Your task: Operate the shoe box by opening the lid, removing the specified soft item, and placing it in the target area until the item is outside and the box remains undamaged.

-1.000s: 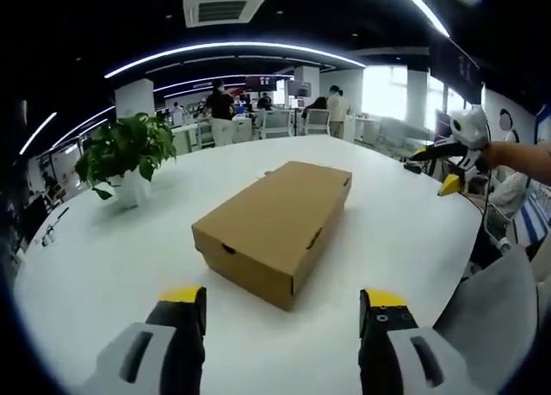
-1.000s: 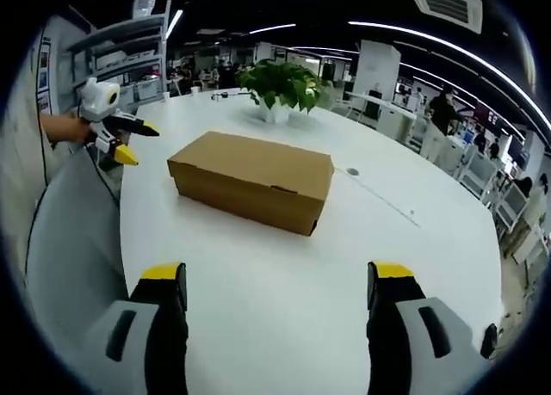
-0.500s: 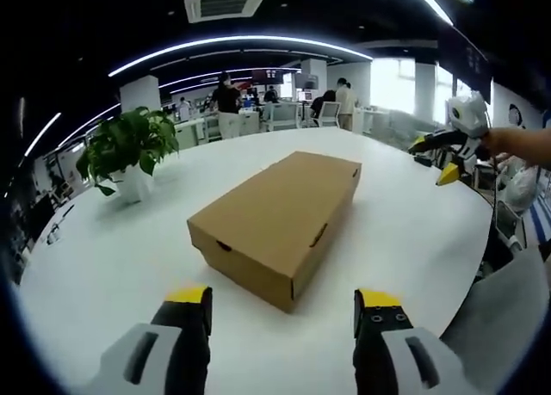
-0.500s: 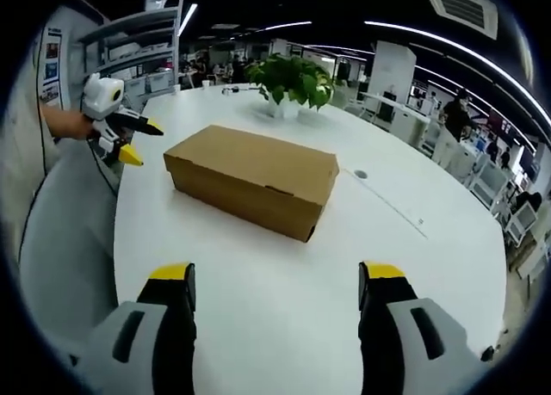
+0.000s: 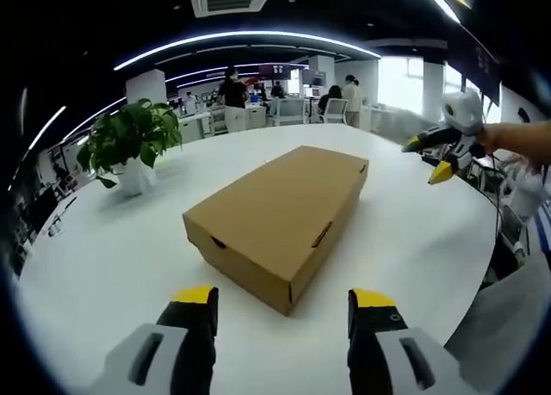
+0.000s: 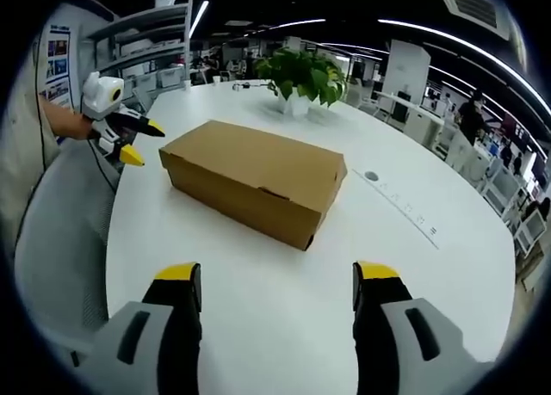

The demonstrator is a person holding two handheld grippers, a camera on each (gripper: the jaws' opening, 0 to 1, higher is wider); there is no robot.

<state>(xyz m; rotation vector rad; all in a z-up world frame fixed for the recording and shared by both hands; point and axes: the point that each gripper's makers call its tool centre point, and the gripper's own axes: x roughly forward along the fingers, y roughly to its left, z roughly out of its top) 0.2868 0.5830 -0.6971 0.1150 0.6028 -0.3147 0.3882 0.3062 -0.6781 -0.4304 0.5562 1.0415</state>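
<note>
A brown cardboard shoe box lies on the white table with its lid down. In the left gripper view my left gripper stands open just short of the box's near corner, nothing between its yellow-tipped jaws. The right gripper comes in from the right of that view, held by a hand, off the box's far end. In the right gripper view my right gripper is open in front of the box's long side. The left gripper hangs at the left of that view, beside the box's end.
A potted green plant stands on the table beyond the box. A grey chair back sits at the table's edge. People and desks fill the office behind. A cable strip lies right of the box.
Both cameras have come a little closer to the box, so it looks larger. The jaws of each gripper stand slightly nearer together. The box itself has not moved.
</note>
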